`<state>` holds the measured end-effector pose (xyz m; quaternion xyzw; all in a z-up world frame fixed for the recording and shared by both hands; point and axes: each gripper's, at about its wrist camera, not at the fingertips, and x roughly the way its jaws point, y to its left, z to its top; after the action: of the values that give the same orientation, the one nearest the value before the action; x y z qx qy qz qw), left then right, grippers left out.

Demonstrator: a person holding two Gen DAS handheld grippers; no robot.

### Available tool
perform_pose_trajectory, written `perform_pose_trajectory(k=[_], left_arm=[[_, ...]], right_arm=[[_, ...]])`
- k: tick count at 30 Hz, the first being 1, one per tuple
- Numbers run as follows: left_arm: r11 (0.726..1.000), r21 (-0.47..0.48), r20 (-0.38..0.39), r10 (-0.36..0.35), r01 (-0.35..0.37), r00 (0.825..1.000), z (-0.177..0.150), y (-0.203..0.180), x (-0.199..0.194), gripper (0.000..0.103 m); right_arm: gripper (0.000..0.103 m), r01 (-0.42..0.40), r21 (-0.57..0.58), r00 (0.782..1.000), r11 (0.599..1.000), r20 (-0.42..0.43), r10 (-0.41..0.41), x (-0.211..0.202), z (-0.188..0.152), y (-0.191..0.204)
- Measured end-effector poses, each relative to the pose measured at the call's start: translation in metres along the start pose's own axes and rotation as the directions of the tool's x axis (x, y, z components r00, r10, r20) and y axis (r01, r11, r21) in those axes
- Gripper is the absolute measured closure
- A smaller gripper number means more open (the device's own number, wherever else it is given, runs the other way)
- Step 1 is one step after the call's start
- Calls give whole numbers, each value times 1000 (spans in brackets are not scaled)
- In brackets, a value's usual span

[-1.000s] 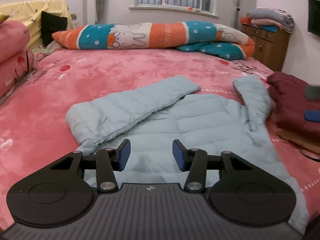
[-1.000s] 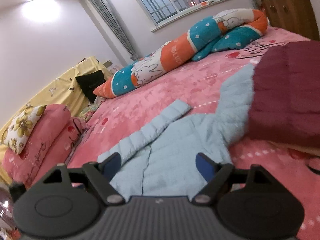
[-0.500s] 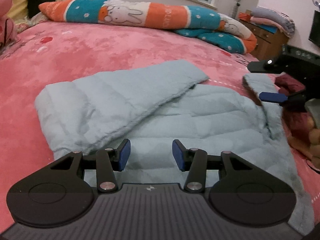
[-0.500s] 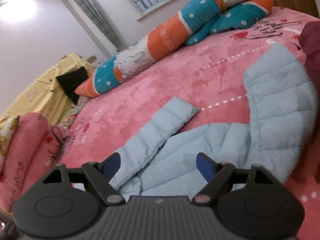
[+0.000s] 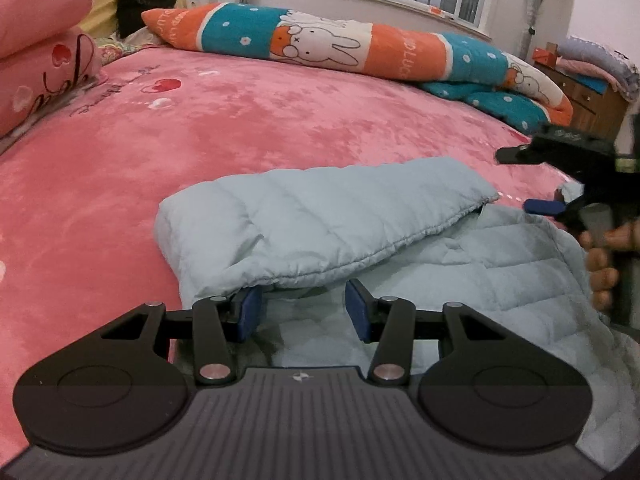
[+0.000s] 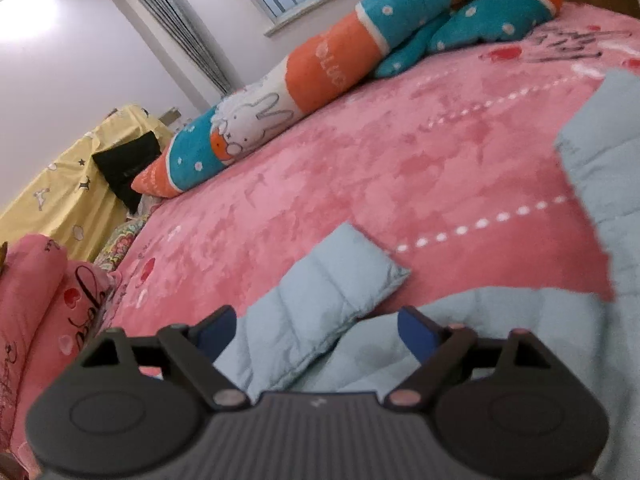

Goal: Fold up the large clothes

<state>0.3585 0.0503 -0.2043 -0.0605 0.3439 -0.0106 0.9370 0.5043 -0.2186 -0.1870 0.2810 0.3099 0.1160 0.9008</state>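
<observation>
A light blue quilted jacket (image 5: 500,280) lies flat on the pink bed (image 5: 280,120), with one sleeve (image 5: 320,220) folded across its body. My left gripper (image 5: 304,312) is open and empty, low at the near edge of that folded sleeve. My right gripper (image 6: 316,328) is open and empty above the jacket body, close to the sleeve's cuff (image 6: 352,264). The right gripper also shows in the left wrist view (image 5: 560,176), at the right. The other sleeve (image 6: 604,160) lies spread out at the right.
A long orange, teal and white rabbit-print bolster (image 5: 360,48) lies along the far edge of the bed. Pink pillows (image 5: 36,60) are stacked at the left beside a yellow cover (image 6: 72,196). A wooden dresser (image 5: 592,100) with folded blankets stands at the far right.
Both grippers have moved forward and down, closer to the jacket. The left one now sits at the folded sleeve's edge. The right one has swung left, away from the dark red cloth.
</observation>
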Motion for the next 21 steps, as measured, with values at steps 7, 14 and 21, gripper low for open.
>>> perform_pose_trajectory(k=[7, 14, 21], left_arm=[[999, -35, -27, 6, -7, 1000, -2, 14, 0, 45], [998, -50, -15, -25, 24, 1000, 1, 16, -5, 41], [997, -73, -8, -39, 39, 999, 0, 19, -6, 40]], right_arm=[[14, 91, -36, 996, 995, -11, -91, 37, 1, 4], [76, 96, -24, 995, 995, -25, -97, 58, -7, 5], [101, 57, -41, 996, 998, 71, -54, 24, -6, 19]])
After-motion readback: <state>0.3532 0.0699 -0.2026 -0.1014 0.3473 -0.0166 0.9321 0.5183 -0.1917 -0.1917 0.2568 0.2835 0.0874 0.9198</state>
